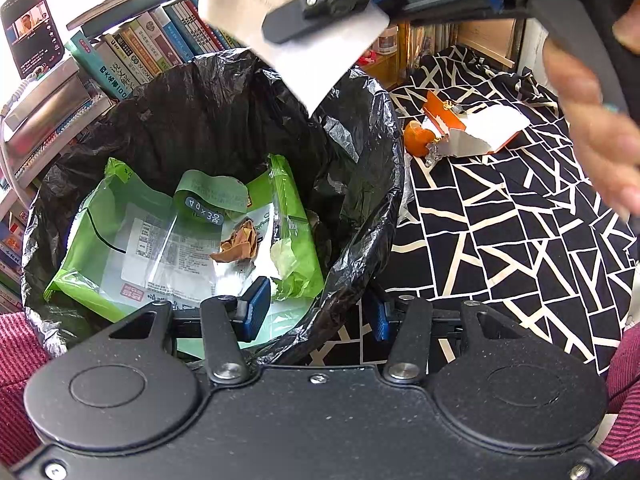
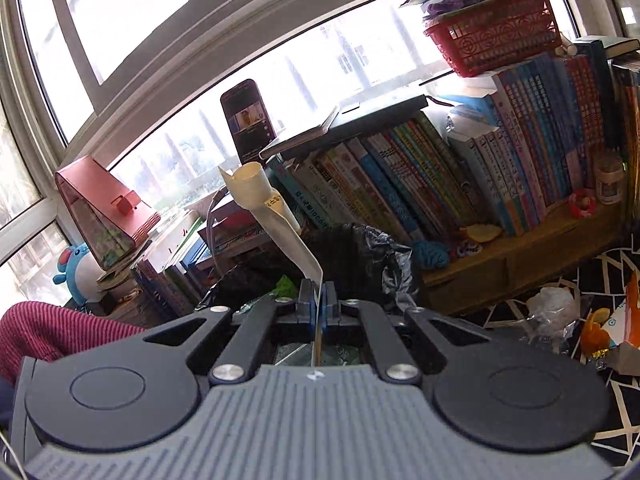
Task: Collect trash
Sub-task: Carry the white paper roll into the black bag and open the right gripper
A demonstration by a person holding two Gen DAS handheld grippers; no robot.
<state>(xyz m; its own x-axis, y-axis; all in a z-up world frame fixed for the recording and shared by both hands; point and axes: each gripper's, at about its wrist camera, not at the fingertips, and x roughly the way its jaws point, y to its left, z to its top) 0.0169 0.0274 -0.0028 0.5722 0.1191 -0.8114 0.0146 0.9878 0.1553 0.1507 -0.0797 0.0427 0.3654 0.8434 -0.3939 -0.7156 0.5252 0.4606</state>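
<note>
**Me:** While my right gripper point(image 2: 319, 312) hangs over the bin point(image 1: 360, 184), its jaws are squeezed tight on a strip of paper point(image 2: 276, 216). The paper sticks up from between the blue pads point(image 2: 306, 306) and curls into a roll at its far end.

**Helper:** Can I see that paper from the other side too?

**Me:** Yes. In the left wrist view the paper point(image 1: 320, 60) is a pale sheet held up high, right above the open bin, with its corner pointing down into it.

**Helper:** What about your left gripper point(image 1: 318, 310)?

**Me:** Its jaws are spread wide with nothing between them. One pad sits over the near edge of the bin and the other sits over the patterned cloth point(image 1: 520, 220).

**Helper:** What is in the bin?

**Me:** It has a black bag as a liner. Down at the bottom lies a green wrapper point(image 1: 160, 240), and a small brown crumpled scrap point(image 1: 238, 244) rests on top of it.

**Helper:** Is any trash left outside?

**Me:** Yes. On the black and white cloth, to the right of the bin, there is a torn orange and white carton point(image 1: 476, 128). A bit of orange peel point(image 1: 418, 138) lies just beside it, close to the bin's rim. A hand point(image 1: 596, 120) shows blurry at the far right.

**Helper:** And behind the bin?

**Me:** A row of books point(image 2: 420, 176) and a phone point(image 2: 248, 120) standing by the window.
</note>
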